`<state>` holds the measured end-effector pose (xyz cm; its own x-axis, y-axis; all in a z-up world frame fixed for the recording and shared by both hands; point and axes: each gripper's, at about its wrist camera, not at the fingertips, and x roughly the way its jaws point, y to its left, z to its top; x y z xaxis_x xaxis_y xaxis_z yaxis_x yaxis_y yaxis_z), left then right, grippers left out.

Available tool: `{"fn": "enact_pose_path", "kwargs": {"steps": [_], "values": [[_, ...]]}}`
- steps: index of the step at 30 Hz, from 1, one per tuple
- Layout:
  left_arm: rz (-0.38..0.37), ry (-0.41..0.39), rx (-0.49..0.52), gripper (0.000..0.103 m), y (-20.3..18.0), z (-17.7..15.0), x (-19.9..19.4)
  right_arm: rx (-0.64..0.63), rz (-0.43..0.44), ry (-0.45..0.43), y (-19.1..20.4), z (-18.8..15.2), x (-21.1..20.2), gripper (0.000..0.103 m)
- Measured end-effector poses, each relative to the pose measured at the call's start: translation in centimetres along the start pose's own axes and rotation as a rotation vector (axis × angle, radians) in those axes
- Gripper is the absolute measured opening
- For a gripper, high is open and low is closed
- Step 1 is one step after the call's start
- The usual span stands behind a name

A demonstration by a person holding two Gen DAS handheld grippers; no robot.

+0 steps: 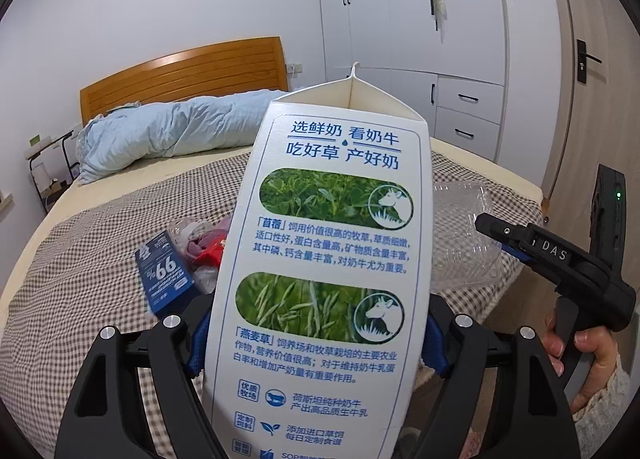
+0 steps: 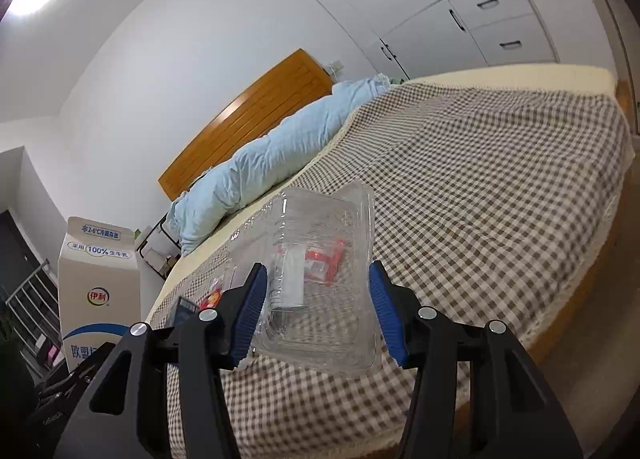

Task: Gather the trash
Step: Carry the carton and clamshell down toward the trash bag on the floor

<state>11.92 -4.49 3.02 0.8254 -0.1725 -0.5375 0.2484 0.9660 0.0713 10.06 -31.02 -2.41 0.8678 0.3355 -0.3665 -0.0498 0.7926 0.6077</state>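
Now, above the checked bed (image 2: 500, 187), the left gripper (image 1: 316, 343) clamps the milk carton (image 1: 328, 259) widely and the right gripper (image 2: 316, 311) pinches the clear clamshell (image 2: 320, 279); keep both level, carrying gently.

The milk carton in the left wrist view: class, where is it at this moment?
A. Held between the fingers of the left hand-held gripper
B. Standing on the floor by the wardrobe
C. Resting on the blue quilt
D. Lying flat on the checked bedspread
A: the milk carton stands upright between the blue pads of the left hand-held gripper, raised clear of the checked bedspread behind it.
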Motion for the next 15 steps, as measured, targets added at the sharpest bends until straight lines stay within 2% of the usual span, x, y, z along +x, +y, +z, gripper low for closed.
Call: {"fn": "enact_pose_path", "kwargs": {"steps": [8,15], "values": [[-0.018,-0.009,0.002,0.076,0.2,-2.0,-3.4,-0.081,-0.005,0.027,1.8,-1.5,-3.3,0.052],[-0.049,0.021,0.003,0.076,0.5,-4.7,-4.8,-0.156,-0.020,0.056,2.2,-3.3,-5.4,0.051]]}}
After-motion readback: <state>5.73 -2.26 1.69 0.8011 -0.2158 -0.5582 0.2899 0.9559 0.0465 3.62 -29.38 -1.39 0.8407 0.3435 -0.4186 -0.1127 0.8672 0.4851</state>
